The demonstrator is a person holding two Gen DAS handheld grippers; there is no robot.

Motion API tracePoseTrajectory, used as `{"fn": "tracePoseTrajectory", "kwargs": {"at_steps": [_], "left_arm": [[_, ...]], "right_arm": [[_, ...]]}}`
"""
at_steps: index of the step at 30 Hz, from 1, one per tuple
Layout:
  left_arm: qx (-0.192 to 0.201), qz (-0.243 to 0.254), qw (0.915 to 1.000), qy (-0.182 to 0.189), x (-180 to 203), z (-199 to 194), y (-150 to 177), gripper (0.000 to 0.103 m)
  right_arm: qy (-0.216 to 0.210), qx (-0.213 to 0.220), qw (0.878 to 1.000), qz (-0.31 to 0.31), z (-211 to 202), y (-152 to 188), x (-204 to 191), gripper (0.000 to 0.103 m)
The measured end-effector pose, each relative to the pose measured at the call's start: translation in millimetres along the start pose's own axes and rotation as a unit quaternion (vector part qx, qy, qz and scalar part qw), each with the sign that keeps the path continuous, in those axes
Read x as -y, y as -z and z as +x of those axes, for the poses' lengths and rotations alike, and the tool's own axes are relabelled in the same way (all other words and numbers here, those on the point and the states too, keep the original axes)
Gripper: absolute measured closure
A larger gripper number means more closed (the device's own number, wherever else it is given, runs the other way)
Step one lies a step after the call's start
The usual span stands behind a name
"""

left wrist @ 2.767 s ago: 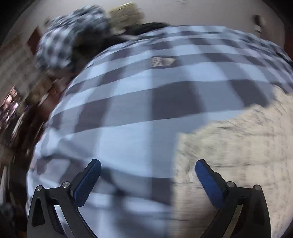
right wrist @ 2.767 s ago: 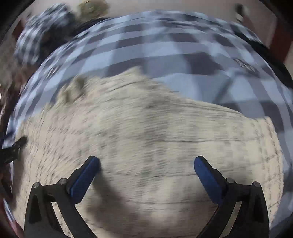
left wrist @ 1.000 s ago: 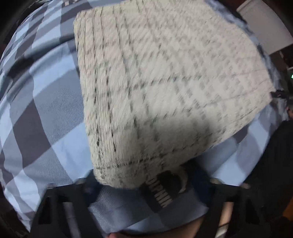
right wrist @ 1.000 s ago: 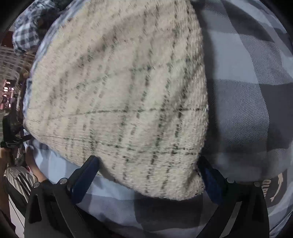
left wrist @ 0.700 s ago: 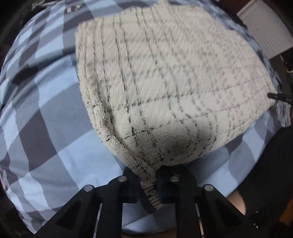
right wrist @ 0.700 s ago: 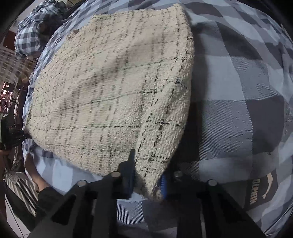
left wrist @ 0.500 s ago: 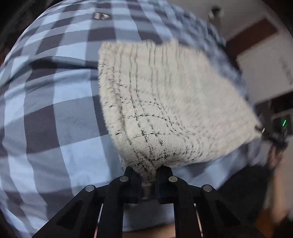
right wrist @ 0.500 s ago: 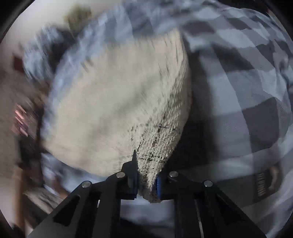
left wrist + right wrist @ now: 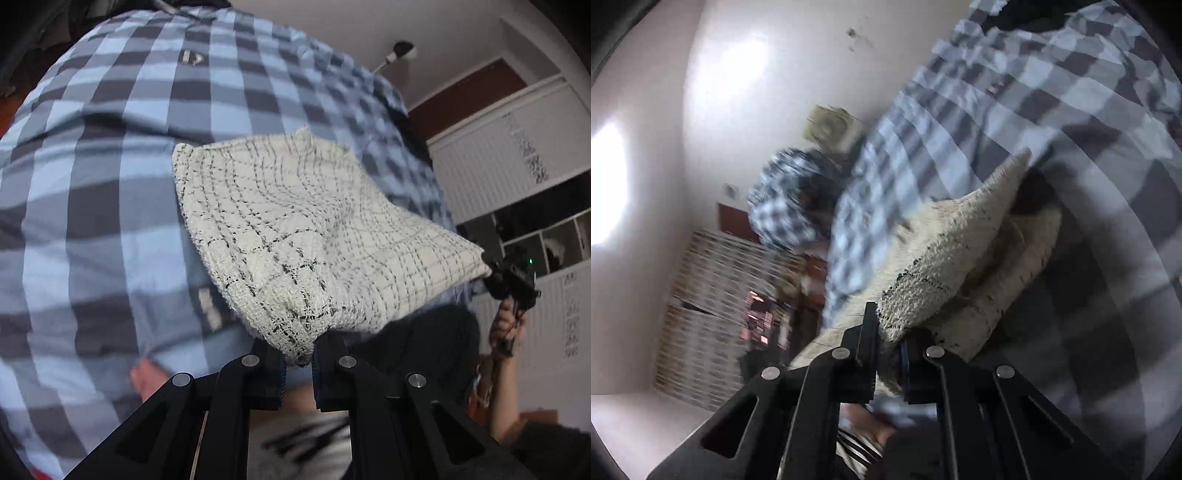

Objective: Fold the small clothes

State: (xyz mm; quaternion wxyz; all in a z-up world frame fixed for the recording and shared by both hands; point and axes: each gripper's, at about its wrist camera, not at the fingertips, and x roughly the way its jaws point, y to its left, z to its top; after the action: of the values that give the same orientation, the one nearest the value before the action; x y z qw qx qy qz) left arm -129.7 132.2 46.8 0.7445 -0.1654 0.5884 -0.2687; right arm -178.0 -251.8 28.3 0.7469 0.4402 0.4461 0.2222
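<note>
Lifting cloth (image 9: 295, 236) by two corners, both grippers clamped.
L gripper (image 9: 298, 363): jaws all but closed, near corner of cream checked cloth pinched between pads; cloth hangs clear above blue plaid bedspread (image 9: 110, 166), far corner stretched to R gripper (image 9: 511, 277), seen w/ hand (image 9: 508, 325) at frame right. R gripper's own view: jaws have just closed further, nearly shut on bunched cloth edge (image 9: 942, 280); rest sags twd bedspread (image 9: 1089, 110). Plaid heap (image 9: 783, 199) by wall, blurred.
</note>
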Motion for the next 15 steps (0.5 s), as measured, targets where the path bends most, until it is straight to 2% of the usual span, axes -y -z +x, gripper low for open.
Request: {"fn": "tracePoseTrajectory", "kwargs": {"at_steps": [1, 3, 6, 8, 10, 13, 15], "left_arm": [[-0.002, 0.008, 1.0, 0.004, 3.8, -3.4, 8.3, 0.094], [0.002, 0.005, 0.9998, 0.02, 3.9, -11.5, 18.1, 0.094], [0.029, -0.029, 0.998, 0.048, -3.4, -27.8, 12.8, 0.094], [0.053, -0.061, 0.9951, 0.057, -16.6, -26.1, -12.8, 0.094], [0.068, -0.093, 0.9915, 0.06, -35.0, -18.0, -45.9, 0.094], [0.087, -0.128, 0.9873, 0.035, -61.8, 9.2, -102.5, 0.093], [0.114, -0.156, 0.981, 0.015, -81.9, 31.9, -142.5, 0.093]], "right_arm": [[0.0, -0.004, 1.0, 0.008, -8.3, -0.8, 10.3, 0.097], [-0.03, -0.006, 0.999, 0.037, -17.9, 17.2, 20.6, 0.097], [-0.084, 0.012, 0.994, 0.074, -32.7, 22.8, 26.2, 0.097], [-0.098, 0.025, 0.991, 0.089, -37.5, 11.8, 25.7, 0.097], [-0.093, 0.038, 0.99, 0.099, -30.8, -11.7, 26.7, 0.097], [-0.075, 0.053, 0.989, 0.12, -1.5, -65.5, 34.0, 0.097], [-0.047, 0.071, 0.987, 0.14, 10.3, -89.7, 43.0, 0.097]]}}
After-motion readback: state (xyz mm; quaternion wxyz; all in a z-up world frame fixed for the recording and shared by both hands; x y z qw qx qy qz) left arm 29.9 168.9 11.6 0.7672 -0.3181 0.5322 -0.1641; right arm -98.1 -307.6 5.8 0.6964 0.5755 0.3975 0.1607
